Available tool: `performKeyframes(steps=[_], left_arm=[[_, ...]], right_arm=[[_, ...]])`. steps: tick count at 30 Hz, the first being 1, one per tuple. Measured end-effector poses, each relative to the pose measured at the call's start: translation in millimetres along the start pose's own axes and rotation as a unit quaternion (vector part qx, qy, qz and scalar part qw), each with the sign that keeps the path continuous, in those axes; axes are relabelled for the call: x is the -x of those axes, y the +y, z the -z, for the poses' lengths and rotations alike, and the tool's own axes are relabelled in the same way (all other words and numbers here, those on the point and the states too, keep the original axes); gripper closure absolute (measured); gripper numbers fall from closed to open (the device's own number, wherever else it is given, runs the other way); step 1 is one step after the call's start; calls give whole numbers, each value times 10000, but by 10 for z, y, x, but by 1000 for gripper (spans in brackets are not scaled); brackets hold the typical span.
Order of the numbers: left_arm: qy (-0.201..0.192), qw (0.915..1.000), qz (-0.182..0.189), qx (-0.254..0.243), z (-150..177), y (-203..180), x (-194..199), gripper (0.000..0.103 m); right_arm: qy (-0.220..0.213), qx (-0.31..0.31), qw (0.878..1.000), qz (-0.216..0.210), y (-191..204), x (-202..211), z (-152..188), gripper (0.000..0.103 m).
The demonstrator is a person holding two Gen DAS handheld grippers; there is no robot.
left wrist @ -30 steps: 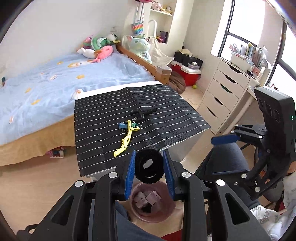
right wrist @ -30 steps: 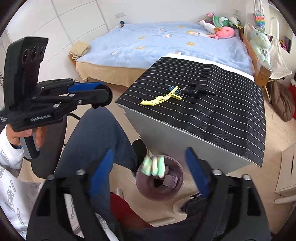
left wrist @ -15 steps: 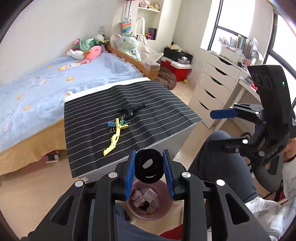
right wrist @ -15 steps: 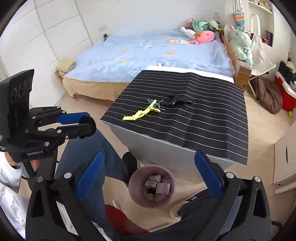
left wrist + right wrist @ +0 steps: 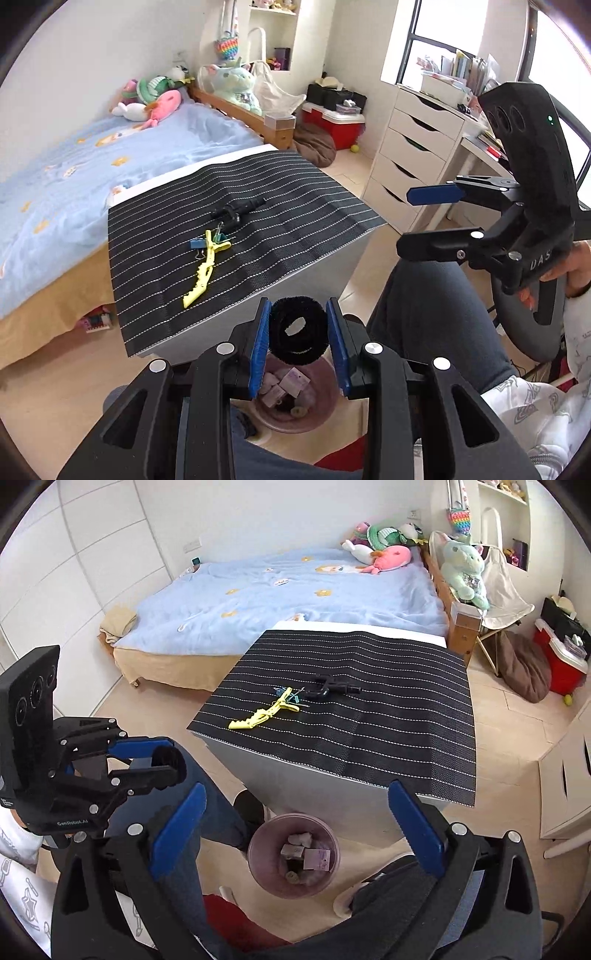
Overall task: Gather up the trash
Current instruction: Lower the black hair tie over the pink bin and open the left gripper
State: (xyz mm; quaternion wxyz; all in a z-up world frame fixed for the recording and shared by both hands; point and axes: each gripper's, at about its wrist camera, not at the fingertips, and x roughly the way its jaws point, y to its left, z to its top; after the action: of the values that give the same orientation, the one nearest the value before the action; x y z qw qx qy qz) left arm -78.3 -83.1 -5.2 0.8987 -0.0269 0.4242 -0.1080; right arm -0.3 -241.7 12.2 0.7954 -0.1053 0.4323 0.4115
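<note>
- The left gripper pinches a black fuzzy ring, like a roll of hook-and-loop tape, between its blue pads; its jaws have just been opening a little, yet in the left wrist view both pads touch the ring's sides.
- The ring hangs directly above a pink trash bin that stands on the floor in front of the table.
- In the bin lie several pale lilac blocks and scraps and one small ring-shaped bit.
- The right gripper is spread wide with nothing between its blue fingers; its jaws have just been opening. From its own camera the bin sits between and below the fingers.
- In the left wrist view the right gripper is at the right, held in a hand above a knee in dark trousers.
- The table carries a black mat with white dotted stripes.
- On the mat lie a yellow toothed hair clip, a blue binder clip touching it, and a black handled tool just beside them.
- Behind the table is a bed with a light blue cover and plush toys at its head; a white chest of drawers stands by the window.
</note>
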Motion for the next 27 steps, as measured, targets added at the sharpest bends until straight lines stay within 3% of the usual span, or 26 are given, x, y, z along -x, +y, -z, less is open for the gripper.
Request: performKeyframes(steps=[2,4,6,14,27], left_arm=[[65,10000,32,-29,-2,-20,-21,61],[84,9999,84,-15,1,-26,-40,29],[67,9998,168,67,6,-3,-45,11],[29,9997,-123,194,7,44,-57,8],[-60,9987,-219,452,-11,157,-42,8]], right_arm=[[2,-25,10000,3,-10,1,-2,6],[0,-42,10000,8,-18,4,2,6],[-6,-58,10000,10,-27,6,4,6],[11,-91,10000,27,-42,-7,8,6],[19,-72,10000,35,-39,-25,15,6]])
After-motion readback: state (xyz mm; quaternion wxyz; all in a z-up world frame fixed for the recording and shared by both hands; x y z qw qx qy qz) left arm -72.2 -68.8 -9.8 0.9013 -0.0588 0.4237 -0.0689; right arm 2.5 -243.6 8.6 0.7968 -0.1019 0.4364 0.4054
